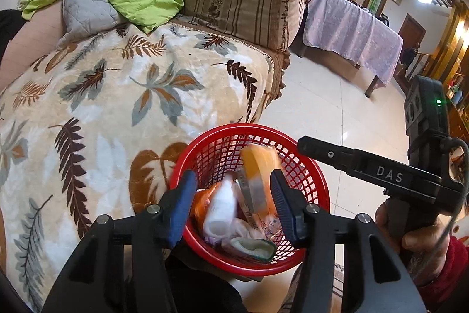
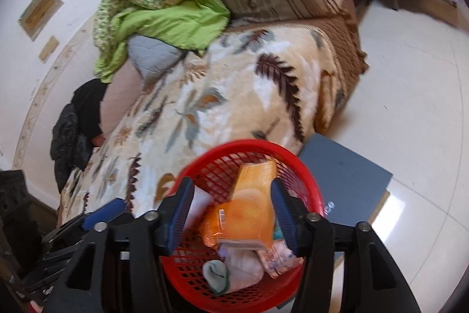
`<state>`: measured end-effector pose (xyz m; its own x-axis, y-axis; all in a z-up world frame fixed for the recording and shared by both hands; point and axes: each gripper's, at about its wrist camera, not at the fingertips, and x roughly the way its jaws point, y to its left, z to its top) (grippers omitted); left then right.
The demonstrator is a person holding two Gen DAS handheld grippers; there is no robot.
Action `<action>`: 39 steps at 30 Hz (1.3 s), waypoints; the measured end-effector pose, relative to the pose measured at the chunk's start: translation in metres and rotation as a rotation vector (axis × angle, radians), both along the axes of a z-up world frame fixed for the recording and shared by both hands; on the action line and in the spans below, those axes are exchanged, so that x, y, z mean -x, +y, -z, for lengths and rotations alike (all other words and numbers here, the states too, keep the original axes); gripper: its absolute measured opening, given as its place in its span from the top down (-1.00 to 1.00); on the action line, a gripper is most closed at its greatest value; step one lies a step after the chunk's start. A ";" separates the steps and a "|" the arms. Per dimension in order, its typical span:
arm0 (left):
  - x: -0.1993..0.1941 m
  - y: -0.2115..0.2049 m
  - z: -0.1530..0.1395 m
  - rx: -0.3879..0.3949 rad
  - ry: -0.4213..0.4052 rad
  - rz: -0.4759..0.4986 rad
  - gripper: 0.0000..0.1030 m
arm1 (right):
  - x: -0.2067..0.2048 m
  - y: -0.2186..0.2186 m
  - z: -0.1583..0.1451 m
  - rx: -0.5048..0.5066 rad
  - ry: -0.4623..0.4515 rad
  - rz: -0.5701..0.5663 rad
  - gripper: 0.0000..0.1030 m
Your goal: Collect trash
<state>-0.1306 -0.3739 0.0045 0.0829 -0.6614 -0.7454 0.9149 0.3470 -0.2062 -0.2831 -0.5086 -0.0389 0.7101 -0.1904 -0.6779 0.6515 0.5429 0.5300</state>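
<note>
both my jaws part-open, empty, over red mesh basket (image 1: 310, 181) beside blanket-covered sofa (image 1: 117, 113). orange packet (image 2: 252, 201), wrappers, sock-like bundle (image 2: 217, 275) lie inside. drop-off step looks finished; next, pull away, hunt remaining trash.

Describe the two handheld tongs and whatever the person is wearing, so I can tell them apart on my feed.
Both tongs, left and right, have black frames with silver pivot bolts and ribbed blue pads. Seen from the left camera, the right tongs carry white "DAS" lettering, a green indicator light and a thin dark cable. The hand gripping them shows a red sleeve.
</note>
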 end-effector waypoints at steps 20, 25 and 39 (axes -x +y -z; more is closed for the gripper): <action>-0.017 0.149 -0.052 0.122 -0.223 -0.265 -0.77 | -0.039 0.121 -0.060 0.437 0.279 0.091 -1.00; -0.009 0.186 -0.043 0.091 -0.320 -0.346 -0.93 | -0.037 0.156 -0.063 0.465 0.257 0.151 -1.00; -0.013 0.214 -0.037 0.094 -0.356 -0.425 -0.93 | -0.035 0.188 -0.065 0.524 0.323 0.185 -1.00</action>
<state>-0.1172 -0.1604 0.0415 0.5924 -0.5775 -0.5618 0.7175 0.6953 0.0418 -0.2480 -0.3204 0.0259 0.4092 -0.6540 -0.6363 0.8415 0.5400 -0.0139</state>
